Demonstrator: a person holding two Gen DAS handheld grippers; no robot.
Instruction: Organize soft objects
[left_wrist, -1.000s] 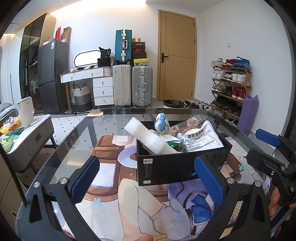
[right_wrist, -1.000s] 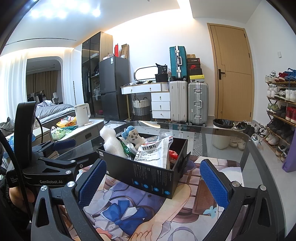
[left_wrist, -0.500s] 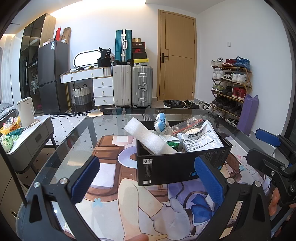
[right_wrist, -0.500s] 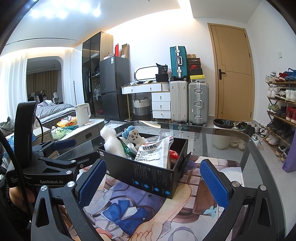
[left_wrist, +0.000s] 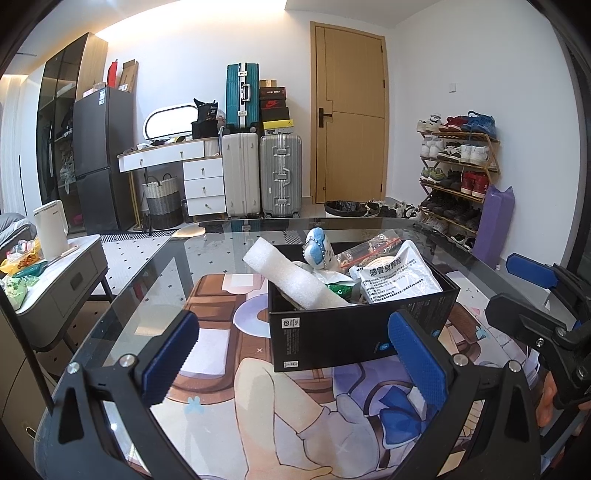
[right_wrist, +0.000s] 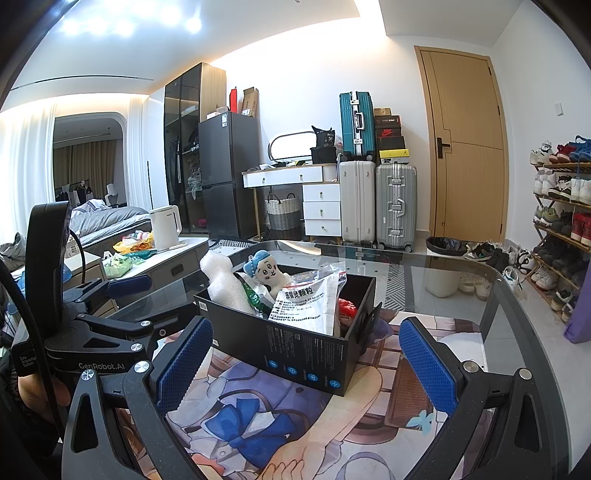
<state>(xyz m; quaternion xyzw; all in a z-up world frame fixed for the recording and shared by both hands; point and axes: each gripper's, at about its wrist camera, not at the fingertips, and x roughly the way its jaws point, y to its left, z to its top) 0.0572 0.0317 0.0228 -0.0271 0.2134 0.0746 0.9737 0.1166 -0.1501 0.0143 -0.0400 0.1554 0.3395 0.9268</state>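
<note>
A black box (left_wrist: 354, 332) (right_wrist: 295, 350) stands on the glass table. Inside it lie a white foam block (left_wrist: 291, 277) (right_wrist: 225, 284), a small blue-capped plush toy (left_wrist: 319, 251) (right_wrist: 267, 269), a white printed pouch (left_wrist: 400, 278) (right_wrist: 308, 306), a clear zip bag (left_wrist: 369, 249) and something red (right_wrist: 347, 308). My left gripper (left_wrist: 291, 362) hangs open in front of the box, empty. My right gripper (right_wrist: 303, 365) is open too, just before the box's near side, holding nothing. Each gripper shows at the edge of the other's view.
A printed mat (left_wrist: 258, 406) covers the table top under the glass table (right_wrist: 461, 266). A low grey side table with a kettle (left_wrist: 51, 229) stands left. Suitcases (left_wrist: 280, 173), a fridge, a door and a shoe rack (left_wrist: 458, 177) line the room behind.
</note>
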